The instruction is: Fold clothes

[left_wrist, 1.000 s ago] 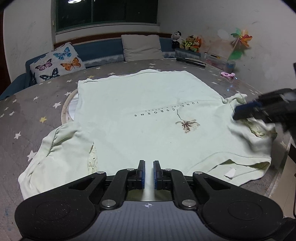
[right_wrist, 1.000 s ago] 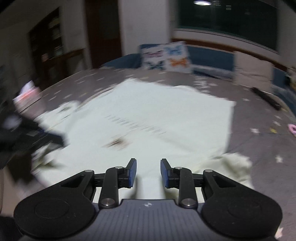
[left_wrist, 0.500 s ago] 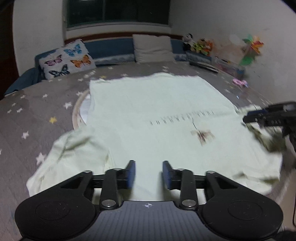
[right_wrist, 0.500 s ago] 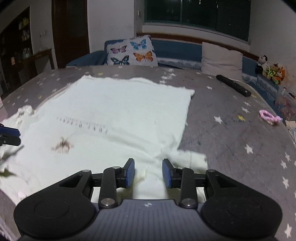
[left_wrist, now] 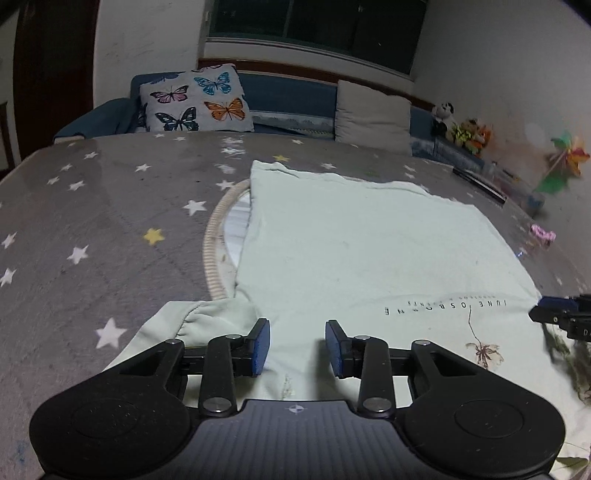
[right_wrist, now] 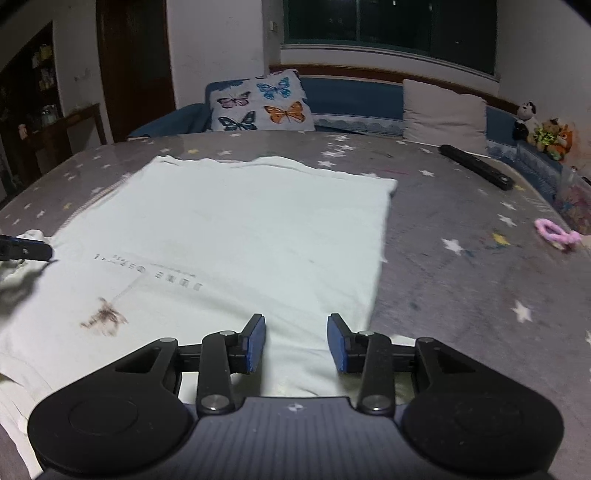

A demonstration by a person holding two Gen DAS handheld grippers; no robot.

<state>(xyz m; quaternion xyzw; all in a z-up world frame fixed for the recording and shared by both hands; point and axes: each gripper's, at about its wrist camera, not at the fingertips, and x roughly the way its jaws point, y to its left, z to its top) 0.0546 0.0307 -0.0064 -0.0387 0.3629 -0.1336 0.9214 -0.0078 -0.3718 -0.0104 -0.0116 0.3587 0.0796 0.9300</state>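
Now the left gripper hovers with blue-padded jaws spread and empty over the near edge of the pale green printed T-shirt, beside its bunched sleeve; likewise the right gripper gapes empty above the shirt's opposite side, which lies flat on the grey star-patterned table.

I was working in a home, in a living room at night. Behind the worktop, which had a grey cover with stars, stood a blue sofa with a butterfly cushion and a plain beige cushion. Soft toys sat at the sofa's end, and a colourful pinwheel leaned near the wall. A dark window was above the sofa, and a wooden door and shelves with small items were on the left.
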